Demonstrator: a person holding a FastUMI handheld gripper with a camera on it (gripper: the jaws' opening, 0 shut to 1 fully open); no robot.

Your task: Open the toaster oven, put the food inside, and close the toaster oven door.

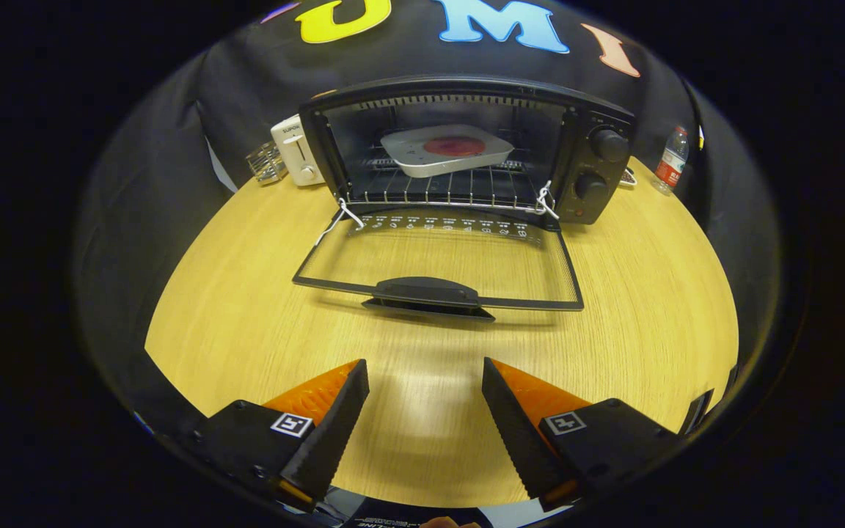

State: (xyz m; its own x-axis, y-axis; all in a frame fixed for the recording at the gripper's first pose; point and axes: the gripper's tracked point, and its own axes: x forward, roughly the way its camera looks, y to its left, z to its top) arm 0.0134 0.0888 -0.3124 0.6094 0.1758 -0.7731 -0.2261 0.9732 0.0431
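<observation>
Gripper (425, 400) wide apart, nothing between the fingers, hovering over bare bench (650, 308) short of the oven (466, 150); door (441, 264) is down flat on the bench, handle (428, 293) pointing at the gripper; tray (446, 149) with red food (455, 146) already sits on the rack (437, 187) inside; so only closing looks left.

Risks, my read: handle lies low against the bench, so fingers coming in too steep could jam on the wood or skate over the top without catching; lifting from one side could twist the door on its hinges; wire clips (546, 202) at the hinge corners might snag or bind as it swings; pushing hard at the end could shove the whole oven back toward the toaster (296, 149) or bottle (670, 160); a weak push leaves the door ajar; tray seems tilted on the rack, front edge may foul the door if it slides forward.
</observation>
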